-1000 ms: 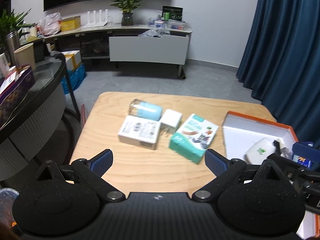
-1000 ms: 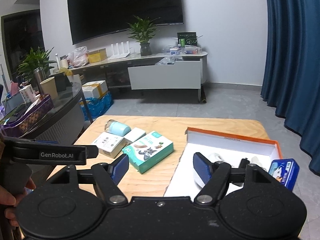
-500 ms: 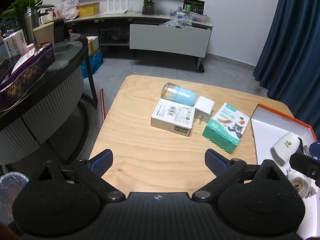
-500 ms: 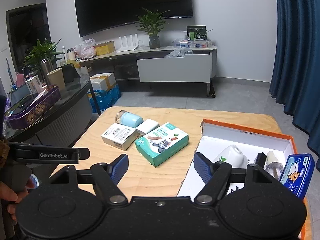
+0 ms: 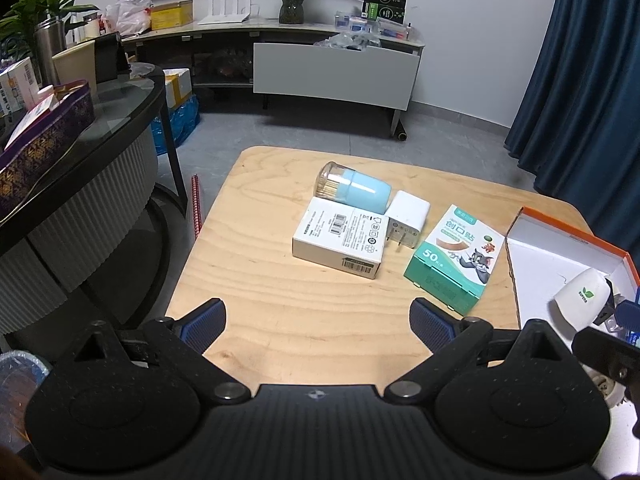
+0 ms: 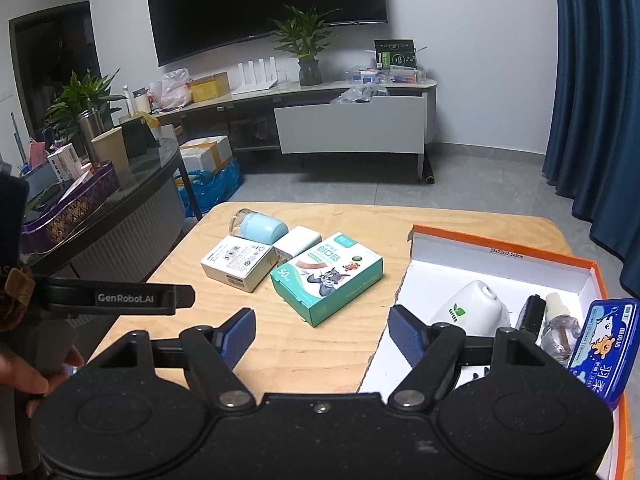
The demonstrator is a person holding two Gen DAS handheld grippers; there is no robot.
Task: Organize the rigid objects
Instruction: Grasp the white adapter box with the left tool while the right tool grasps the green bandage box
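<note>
Both jaws spread and empty, the right gripper opening; its body hides the orange box's near contents.

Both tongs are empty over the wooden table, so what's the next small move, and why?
Probably ease the right tongs, whose jaws are opening with nothing between them, forward and down onto the green bandage box. It is the loose item lying nearest the orange-rimmed box, which already holds several things, and its sides are clear for gripping.
</note>
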